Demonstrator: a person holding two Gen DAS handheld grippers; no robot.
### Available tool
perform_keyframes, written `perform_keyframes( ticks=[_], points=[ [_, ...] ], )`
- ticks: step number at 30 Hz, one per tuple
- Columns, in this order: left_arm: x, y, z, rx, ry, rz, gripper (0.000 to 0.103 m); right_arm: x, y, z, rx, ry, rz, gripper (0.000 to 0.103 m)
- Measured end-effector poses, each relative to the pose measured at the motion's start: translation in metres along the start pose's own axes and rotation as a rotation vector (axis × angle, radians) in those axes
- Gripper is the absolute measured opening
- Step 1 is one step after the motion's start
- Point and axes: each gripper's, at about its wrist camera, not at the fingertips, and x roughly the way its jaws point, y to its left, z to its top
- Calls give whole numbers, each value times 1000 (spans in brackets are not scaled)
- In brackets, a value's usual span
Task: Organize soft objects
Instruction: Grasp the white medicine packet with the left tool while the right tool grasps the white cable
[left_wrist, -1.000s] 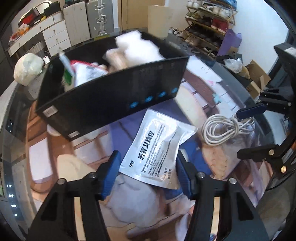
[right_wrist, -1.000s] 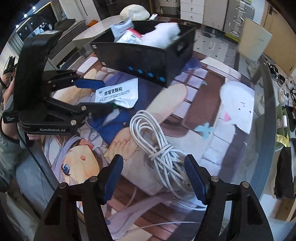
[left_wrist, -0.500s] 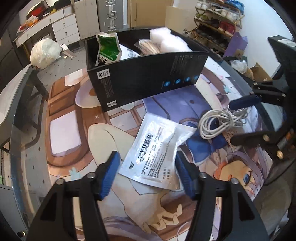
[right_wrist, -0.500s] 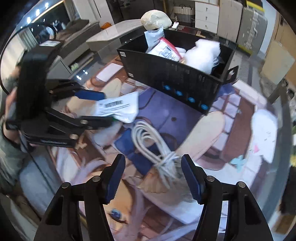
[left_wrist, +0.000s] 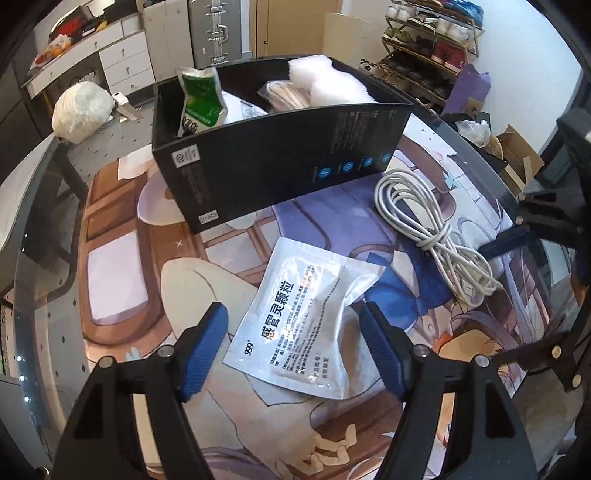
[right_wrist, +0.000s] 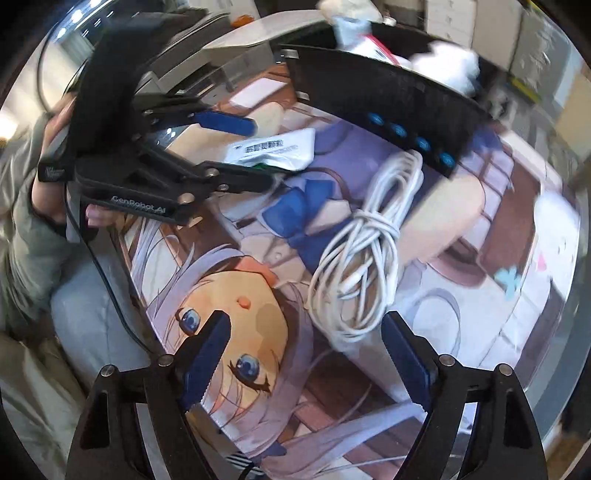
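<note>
The left hand-held gripper (left_wrist: 293, 345) hangs over the silver sachet (left_wrist: 301, 319), which lies flat on the printed mat (left_wrist: 118, 280) of the desk, in front of the black box (left_wrist: 280, 155). Its jaws are opening and stand apart, one on each side of the sachet's near end; the pads do not press on it.

The right hand-held gripper (right_wrist: 306, 360) points down at the white cable (right_wrist: 364, 251), a coiled bundle tied round its middle, lying on the mat just beside the box's front wall. Its jaws are opening too, wide apart, with only the near end of the coil between them and nothing clamped.

The box already holds a green pouch (left_wrist: 201, 101), white wadding (left_wrist: 328, 83) and other soft packets.

The sachet looks light, thin and limp, with a slick foil skin. Lying flat, it gives the pads little to bite on, so a hold across its puffed middle or on a raised edge seems best; a corner pinch may let it slide or fold.

The cable should be light and springy but loose in its loops. Taking it at the tied waist would likely keep the bundle together, while a grip on a single loop could let the rest trail and catch on the box rim.
</note>
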Motion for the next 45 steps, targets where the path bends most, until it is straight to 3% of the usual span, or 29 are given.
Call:
perform_keyframes(
  ticks=[6, 7, 8, 9, 10, 12, 15, 18, 22, 23, 24, 26, 35, 38, 41, 43, 44, 45],
  points=[
    [6, -7, 3, 39, -7, 34, 71, -3, -24, 22, 151, -98, -90, 86],
    [7, -8, 4, 43, -8, 47, 66, -3, -26, 26, 164, -116, -96, 86],
    [7, -9, 5, 47, -8, 52, 45, -1, -25, 31, 165, -122, -97, 86],
    [5, -10, 6, 47, -14, 52, 37, 2, -23, 36, 162, -127, -112, 85],
    [3, -8, 6, 41, -15, 63, 37, 3, -22, 40, 160, -129, -125, 83],
    [1, -1, 6, 6, -8, 62, 37, 8, -16, 44, 148, -131, -129, 57],
    [-2, 7, 1, -23, -11, 47, 43, 21, -4, 47, 103, -97, -144, 39],
    [-3, 8, -3, -27, -16, 22, 61, 19, -3, 46, 100, -96, -171, 39],
    [-2, 4, -6, -11, -11, 23, 63, 19, -9, 44, 120, -106, -156, 40],
    [-2, 3, -6, -7, -12, 24, 65, 19, -9, 44, 123, -105, -164, 46],
    [-2, 2, -6, -1, -14, 23, 66, 16, -10, 40, 122, -102, -179, 61],
    [-2, -1, -7, 13, -12, 38, 65, 15, -10, 37, 107, -102, -206, 78],
    [-2, -3, -6, 29, -4, 47, 63, 22, -1, 35, 94, -97, -213, 80],
    [-2, -3, -6, 29, -4, 45, 62, 27, -5, 42, 153, -103, -169, 88],
    [-3, -2, -6, 30, -9, 56, 44, 28, -4, 44, 155, -110, -163, 88],
    [-4, -1, -5, 27, -11, 49, 43, 30, -1, 46, 140, -105, -176, 88],
    [-4, 0, -5, 25, -10, 43, 42, 30, 1, 46, 133, -107, -189, 76],
    [-4, 0, -6, 26, -11, 42, 42, 29, 3, 46, 121, -113, -213, 53]
  ],
)
